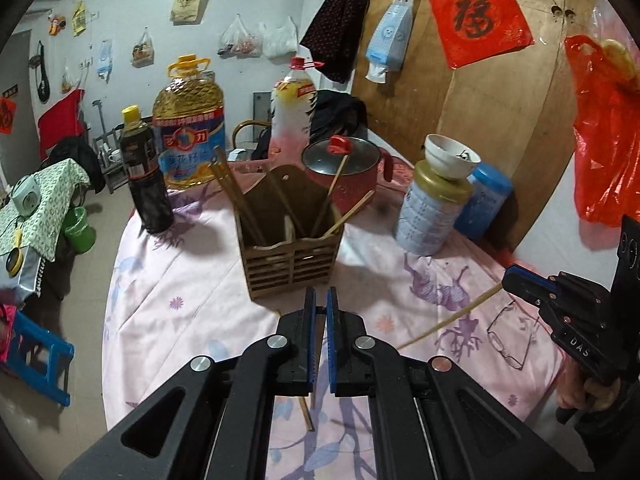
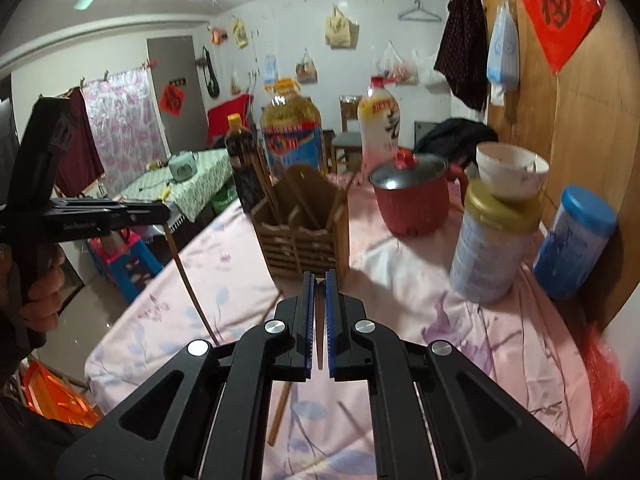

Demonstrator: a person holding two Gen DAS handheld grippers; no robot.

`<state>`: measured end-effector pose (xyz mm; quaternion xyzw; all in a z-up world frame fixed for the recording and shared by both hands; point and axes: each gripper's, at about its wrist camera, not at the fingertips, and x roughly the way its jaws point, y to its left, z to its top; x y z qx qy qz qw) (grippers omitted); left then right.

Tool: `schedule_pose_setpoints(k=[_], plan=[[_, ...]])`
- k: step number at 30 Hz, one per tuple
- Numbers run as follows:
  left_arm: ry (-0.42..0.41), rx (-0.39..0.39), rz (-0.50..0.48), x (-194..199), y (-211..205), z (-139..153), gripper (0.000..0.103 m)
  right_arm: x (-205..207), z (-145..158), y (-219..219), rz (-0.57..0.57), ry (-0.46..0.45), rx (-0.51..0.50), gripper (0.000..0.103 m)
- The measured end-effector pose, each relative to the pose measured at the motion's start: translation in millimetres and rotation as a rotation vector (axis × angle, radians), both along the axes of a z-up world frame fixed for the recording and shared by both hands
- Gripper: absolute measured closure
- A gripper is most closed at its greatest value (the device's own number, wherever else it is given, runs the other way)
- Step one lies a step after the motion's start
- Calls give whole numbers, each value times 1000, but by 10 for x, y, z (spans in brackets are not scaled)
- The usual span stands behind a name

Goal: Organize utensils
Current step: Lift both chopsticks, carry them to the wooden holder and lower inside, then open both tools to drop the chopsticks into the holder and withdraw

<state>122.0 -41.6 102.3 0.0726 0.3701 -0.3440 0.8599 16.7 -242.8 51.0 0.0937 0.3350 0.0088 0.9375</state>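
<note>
A slatted wooden utensil holder [image 1: 292,256] [image 2: 308,240] stands mid-table with several chopsticks leaning in its compartments. My left gripper [image 1: 320,300] is shut on a brown chopstick [image 2: 188,280], which hangs down from its tips above the table's left edge; the left gripper [image 2: 162,216] shows at the left of the right wrist view. My right gripper [image 2: 319,280] is shut on a pale chopstick [image 1: 448,318], which slants down from it over the cloth. In the left wrist view, my right gripper [image 1: 505,280] is at the right. Both grippers are in front of the holder and apart from it.
Behind the holder stand a dark sauce bottle [image 1: 144,176], a big oil jug [image 1: 188,136], a white bottle [image 1: 292,108] and a red lidded pot [image 1: 344,176]. A tin with a bowl on top [image 1: 432,212] and a blue canister [image 1: 484,204] stand at the right. Another stick [image 2: 280,412] lies on the pink cloth.
</note>
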Motion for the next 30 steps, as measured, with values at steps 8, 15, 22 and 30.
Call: schedule_pose_setpoints(k=[8,15,22,30], plan=[[-27,-37,-15,315,-172,377,98,312,343,-86,2,-67,28,96],[-143,-76,39,816,-353,999,98,881,805,-125,20,-163,-5,96],[-161,-38,99,1325,-546,959,98,1507,684,-89,36,-145,-21,96],[-48,-2,116,1725,-639,372,97,1955,128,-24,68,-22,-5,92]])
